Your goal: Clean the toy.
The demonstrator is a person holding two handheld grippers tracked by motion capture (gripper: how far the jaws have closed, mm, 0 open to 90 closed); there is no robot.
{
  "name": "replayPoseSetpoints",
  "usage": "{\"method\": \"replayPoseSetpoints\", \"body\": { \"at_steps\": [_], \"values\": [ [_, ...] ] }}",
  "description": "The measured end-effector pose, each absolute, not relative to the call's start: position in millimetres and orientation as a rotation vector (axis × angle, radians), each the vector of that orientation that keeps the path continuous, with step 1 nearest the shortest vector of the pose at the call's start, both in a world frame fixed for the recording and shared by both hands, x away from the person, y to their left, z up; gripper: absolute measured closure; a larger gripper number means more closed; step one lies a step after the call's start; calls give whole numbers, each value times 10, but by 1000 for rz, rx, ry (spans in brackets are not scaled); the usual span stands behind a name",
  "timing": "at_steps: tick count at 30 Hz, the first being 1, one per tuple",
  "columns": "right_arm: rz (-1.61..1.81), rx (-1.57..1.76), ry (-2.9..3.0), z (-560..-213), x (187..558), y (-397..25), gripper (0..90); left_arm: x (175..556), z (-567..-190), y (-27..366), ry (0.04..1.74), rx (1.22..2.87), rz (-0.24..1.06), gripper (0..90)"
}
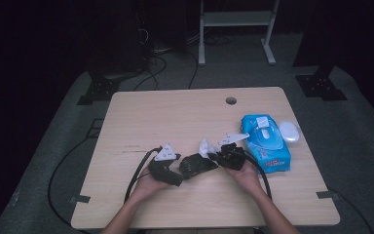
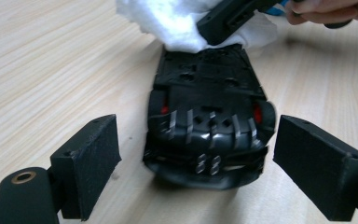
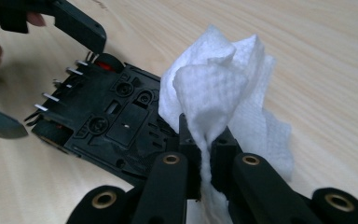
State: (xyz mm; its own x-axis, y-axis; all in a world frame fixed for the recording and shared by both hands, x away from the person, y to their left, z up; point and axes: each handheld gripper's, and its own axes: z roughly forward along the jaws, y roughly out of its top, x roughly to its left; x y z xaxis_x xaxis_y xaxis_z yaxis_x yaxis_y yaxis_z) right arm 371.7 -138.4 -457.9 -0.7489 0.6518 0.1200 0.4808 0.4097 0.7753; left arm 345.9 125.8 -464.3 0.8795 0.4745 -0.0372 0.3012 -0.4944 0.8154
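A black toy car (image 1: 197,165) lies upside down on the surface (image 1: 175,117), near the front edge, between both grippers. The left gripper (image 2: 196,154) stands open, its jaws on either side of the car's tail. The right gripper (image 3: 205,158) is clamped on a white wipe (image 3: 219,93) touching the car's far end. A blue wipe pack (image 1: 265,141) lies at three o'clock.

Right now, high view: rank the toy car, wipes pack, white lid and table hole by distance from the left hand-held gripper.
1. Toy car, just right of the left hand-held gripper.
2. Wipes pack, right side.
3. White lid, beyond the pack; table hole, far centre: too close to call.
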Motion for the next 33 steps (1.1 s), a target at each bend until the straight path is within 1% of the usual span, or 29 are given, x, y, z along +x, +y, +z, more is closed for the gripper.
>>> {"method": "replayPoseSetpoints", "body": {
  "at_steps": [4,8,10,12,13,16,18,20,22,24,25,26,27,29,31,32,33],
  "values": [
    [1280,985,2480,-4591,3673,-1361,862,3439,-4679,1186,527,2175,266,135],
    [1308,962,2504,-4600,3652,-1353,862,3457,-4718,1179,538,2203,259,151],
    [1321,952,2518,-4591,3643,-1350,862,3455,-4713,1194,516,2217,266,207],
    [1371,924,2543,-4571,3613,-1325,859,3450,-4718,1190,517,2226,255,231],
    [1370,895,2557,-4562,3596,-1295,835,3444,-4721,1183,511,2229,257,238],
    [1336,838,2597,-4529,3558,-1232,693,3427,-4715,1174,492,2244,277,244],
    [1324,826,2596,-4502,3537,-1247,597,3432,-4710,1186,494,2238,267,244],
    [1345,821,2590,-4471,3526,-1285,549,3430,-4713,1191,503,2242,270,233],
    [1369,813,2557,-4442,3528,-1321,534,3426,-4726,1198,512,2259,268,190],
    [1405,839,2532,-4436,3553,-1333,534,3431,-4735,1204,510,2273,257,196],
    [1417,858,2529,-4444,3580,-1316,534,3433,-4735,1206,507,2269,257,234],
    [1425,873,2527,-4454,3609,-1286,540,3435,-4731,1206,504,2267,255,238],
    [1433,883,2528,-4464,3635,-1246,567,3434,-4725,1208,499,2265,261,242],
    [1402,903,2533,-4480,3682,-1140,645,3434,-4721,1209,500,2257,257,244],
    [1381,896,2553,-4499,3702,-1049,783,3437,-4720,1219,500,2259,252,245],
    [1368,891,2559,-4509,3696,-1019,837,3436,-4719,1224,498,2256,251,245],
    [1358,889,2569,-4515,3685,-1006,852,3434,-4717,1234,485,2260,253,246]
  ]
}}
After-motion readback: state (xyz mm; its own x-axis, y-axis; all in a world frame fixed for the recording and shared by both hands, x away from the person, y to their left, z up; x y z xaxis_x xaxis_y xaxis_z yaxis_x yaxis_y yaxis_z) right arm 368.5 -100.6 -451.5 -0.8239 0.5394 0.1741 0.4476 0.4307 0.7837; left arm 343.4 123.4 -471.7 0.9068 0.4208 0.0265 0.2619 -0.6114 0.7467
